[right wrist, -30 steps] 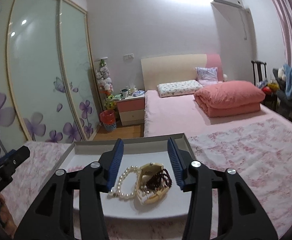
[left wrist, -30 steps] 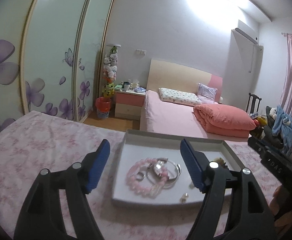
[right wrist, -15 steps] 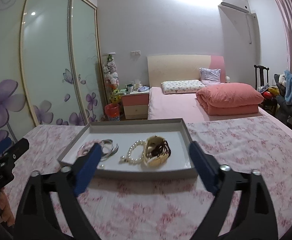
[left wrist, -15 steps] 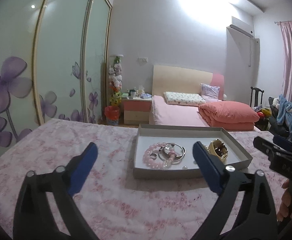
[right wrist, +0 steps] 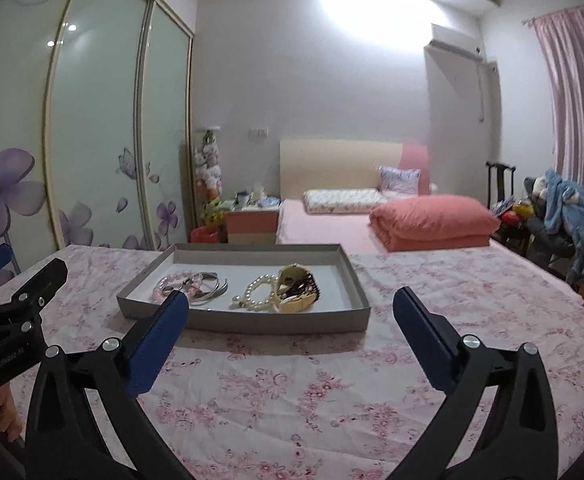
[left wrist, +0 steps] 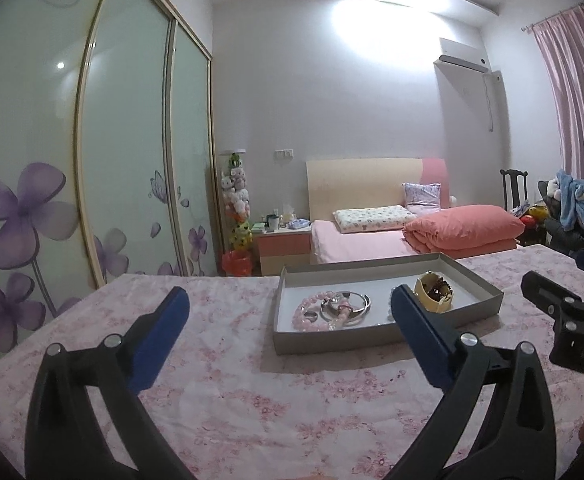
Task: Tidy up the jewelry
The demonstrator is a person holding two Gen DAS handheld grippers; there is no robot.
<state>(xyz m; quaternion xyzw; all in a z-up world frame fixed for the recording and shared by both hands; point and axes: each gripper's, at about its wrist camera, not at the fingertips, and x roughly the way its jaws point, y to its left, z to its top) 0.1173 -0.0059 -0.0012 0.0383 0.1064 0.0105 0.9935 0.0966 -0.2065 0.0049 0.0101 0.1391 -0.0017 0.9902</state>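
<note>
A shallow grey tray [left wrist: 475, 312] [right wrist: 252, 322] sits on a table with a pink floral cloth. It holds a pink bead bracelet [left wrist: 305, 312] [right wrist: 172, 282], silver bangles [left wrist: 353, 306] [right wrist: 212, 286], a pearl bracelet [right wrist: 258, 292] and a cream bangle with dark beads [left wrist: 433, 294] [right wrist: 295, 294]. My left gripper [left wrist: 290, 314] is open and empty, short of the tray's front left. My right gripper [right wrist: 290, 312] is open and empty, short of the tray's front edge. Each gripper shows at the edge of the other's view.
The floral cloth [right wrist: 331, 392] covers the table around the tray. Behind it are a pink bed [left wrist: 371, 240], a nightstand [left wrist: 284, 246], sliding wardrobe doors [left wrist: 124, 160] at the left and a chair with clothes [right wrist: 559, 216] at the right.
Both grippers have pulled back from over the tray and opened wider. The jewellery stays in the tray.
</note>
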